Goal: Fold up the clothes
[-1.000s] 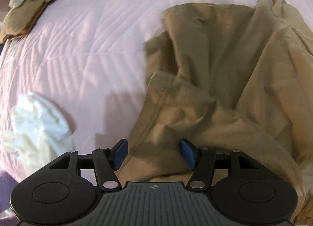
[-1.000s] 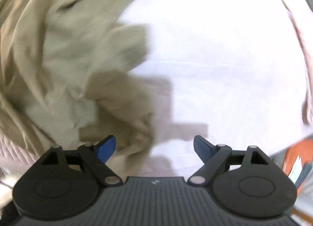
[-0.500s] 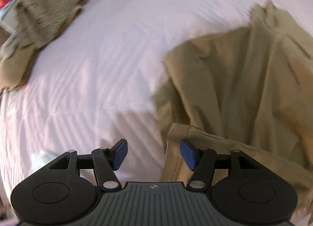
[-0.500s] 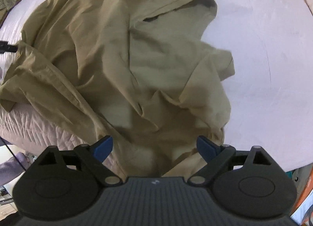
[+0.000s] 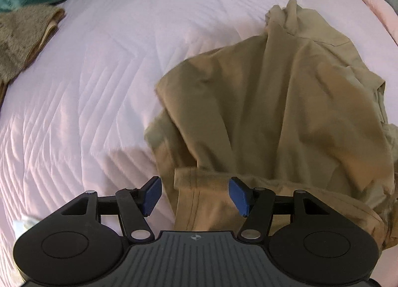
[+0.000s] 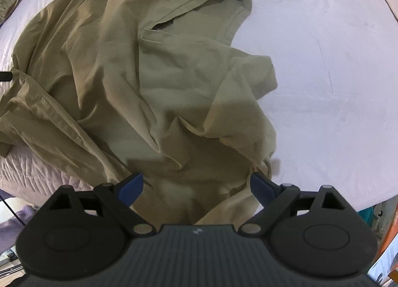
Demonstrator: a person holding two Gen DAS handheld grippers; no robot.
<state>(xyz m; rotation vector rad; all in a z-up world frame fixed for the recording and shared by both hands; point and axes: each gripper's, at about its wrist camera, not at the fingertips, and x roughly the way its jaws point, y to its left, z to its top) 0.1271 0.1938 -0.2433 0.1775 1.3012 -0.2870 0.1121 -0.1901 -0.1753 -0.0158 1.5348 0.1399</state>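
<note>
While crumpled shirt (image 6: pixel 139 83) overhangs bed (image 6: pixel 335 88) edge, right side lies bare.

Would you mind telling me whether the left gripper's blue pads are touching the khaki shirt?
Apart. The left wrist view shows the left gripper open above the khaki shirt, whose hemmed edge lies between the pads without reaching either.

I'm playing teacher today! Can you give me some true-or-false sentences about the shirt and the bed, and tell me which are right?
1. The tan shirt lies crumpled on the bed. True.
2. The bed cover is bright green. False: it is pale pink.
3. The left gripper is squeezing the shirt. False: its jaws stand apart with the cloth below them.
4. The right gripper is open above the shirt. True.
5. The shirt is neatly folded. False: it is rumpled.
</note>
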